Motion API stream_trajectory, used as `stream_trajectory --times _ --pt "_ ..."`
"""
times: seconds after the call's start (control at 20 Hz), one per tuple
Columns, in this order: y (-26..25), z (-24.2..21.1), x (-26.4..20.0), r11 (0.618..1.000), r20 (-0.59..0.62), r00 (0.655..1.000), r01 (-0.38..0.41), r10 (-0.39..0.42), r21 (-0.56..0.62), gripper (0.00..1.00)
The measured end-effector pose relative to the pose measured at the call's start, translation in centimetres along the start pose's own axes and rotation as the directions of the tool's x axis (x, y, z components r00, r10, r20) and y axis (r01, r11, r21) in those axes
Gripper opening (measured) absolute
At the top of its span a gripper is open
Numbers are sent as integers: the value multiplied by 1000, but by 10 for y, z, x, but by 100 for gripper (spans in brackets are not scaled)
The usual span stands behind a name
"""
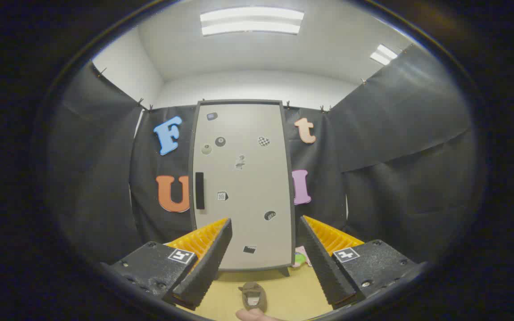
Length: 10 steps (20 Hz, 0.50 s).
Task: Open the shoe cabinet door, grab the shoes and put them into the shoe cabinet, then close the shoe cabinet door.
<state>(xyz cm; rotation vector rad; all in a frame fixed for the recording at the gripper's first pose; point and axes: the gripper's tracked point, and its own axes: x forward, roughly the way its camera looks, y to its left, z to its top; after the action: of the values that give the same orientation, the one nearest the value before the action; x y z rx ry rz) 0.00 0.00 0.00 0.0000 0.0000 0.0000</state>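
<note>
The gripper (266,238) is held level, aimed straight at the cabinet (242,187), and its two fingers (208,261) stand wide apart with nothing between them. The cabinet rises upright at the back edge of the floor (292,296), against the black cloth wall (400,169), and its pale door (248,169) is closed. A dark vertical handle (200,190) sits near the door's left edge at about mid height, and several small stickers (263,141) are scattered over the door's face. A shoe (254,296), brownish and slipper-like, lies on the floor in front of the cabinet, in the gap between the fingers and lower than their tips, its length running towards the door. Just beside the cabinet's lower right corner, something small in pink and green (300,257) rests on the floor, partly hidden by the right finger. A fingertip (252,315) of the person shows just below the shoe.
</note>
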Motion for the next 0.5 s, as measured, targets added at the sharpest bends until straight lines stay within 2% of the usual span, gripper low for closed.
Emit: stream_trajectory --times 0.3,0.5 --pt "-10 -5 7 1000 -25 999 26 -26 16 98" --pt "-4 6 15 999 -14 1000 -19 20 45 98"
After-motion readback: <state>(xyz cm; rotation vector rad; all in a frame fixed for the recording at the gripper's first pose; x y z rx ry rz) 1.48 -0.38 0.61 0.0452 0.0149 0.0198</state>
